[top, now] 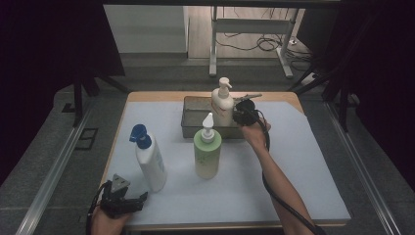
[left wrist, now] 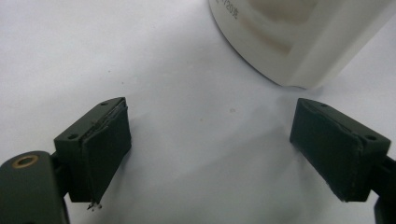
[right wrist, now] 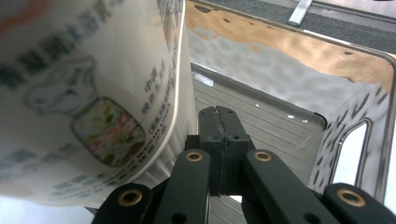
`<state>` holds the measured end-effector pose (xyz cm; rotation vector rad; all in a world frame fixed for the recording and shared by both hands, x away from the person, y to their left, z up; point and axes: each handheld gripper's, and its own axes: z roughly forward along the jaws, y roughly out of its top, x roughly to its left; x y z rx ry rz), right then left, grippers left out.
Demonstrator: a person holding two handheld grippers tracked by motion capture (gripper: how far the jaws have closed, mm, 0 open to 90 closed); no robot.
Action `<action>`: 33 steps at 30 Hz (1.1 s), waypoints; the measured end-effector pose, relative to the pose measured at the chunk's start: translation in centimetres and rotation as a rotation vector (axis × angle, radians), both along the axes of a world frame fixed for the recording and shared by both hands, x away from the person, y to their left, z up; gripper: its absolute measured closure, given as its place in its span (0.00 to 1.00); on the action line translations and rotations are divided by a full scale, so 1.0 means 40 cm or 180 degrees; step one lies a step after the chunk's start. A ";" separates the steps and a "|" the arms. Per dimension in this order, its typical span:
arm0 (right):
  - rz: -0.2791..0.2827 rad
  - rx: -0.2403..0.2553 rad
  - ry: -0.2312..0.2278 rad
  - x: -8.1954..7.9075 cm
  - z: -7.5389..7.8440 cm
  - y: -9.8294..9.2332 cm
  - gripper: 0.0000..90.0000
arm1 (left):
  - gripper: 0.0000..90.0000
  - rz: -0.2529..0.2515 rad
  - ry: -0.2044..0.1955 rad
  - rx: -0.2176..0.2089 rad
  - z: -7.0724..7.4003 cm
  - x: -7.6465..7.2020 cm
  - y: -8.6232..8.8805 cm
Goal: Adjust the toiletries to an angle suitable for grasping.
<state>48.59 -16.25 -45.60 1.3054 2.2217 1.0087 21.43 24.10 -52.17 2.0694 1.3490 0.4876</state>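
Right gripper (top: 243, 116) at right side of metal tray (top: 192, 128) at table's far middle, jaws pressed together, nothing between them. Cream pump bottle (top: 222, 105) stands upright inside tray, just beside closed jaws; contact not clear. Right gripper view: bottle label (right wrist: 84, 102) close on left, tray wall (right wrist: 327, 84) behind jaws. Left gripper (top: 128, 203) at table's near left edge, jaws wide apart, holding nothing. White bottle with blue pump (top: 149, 161) just beyond it. Green pump bottle (top: 207, 152) stands mid-table on white mat (top: 303, 166).

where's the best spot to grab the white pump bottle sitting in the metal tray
Probably the neck under the pump head of the white pump bottle, coming from the right side, where the right gripper already sits. It stands upright in the metal tray, whose walls screen its lower body.
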 end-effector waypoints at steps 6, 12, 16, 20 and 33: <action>0.0039 -0.0030 0.0019 0.000 -0.003 0.018 0.99 | 0.13 0.0000 -0.0001 0.0000 0.000 0.000 0.000; 0.0071 -0.0030 0.0027 0.004 -0.006 0.041 0.99 | 0.13 0.0000 -0.0001 -0.0001 0.000 0.000 0.000; 0.0079 -0.0022 0.0028 0.006 -0.007 0.048 0.99 | 0.13 -0.0002 0.0000 0.0000 0.000 0.000 0.000; 0.0092 -0.0008 0.0048 0.009 -0.009 0.056 0.99 | 0.13 -0.0001 0.0000 -0.0002 0.000 0.000 0.000; 0.0157 -0.0029 0.0023 0.014 -0.012 0.091 0.99 | 0.13 -0.0002 -0.0001 -0.0002 0.000 0.000 0.000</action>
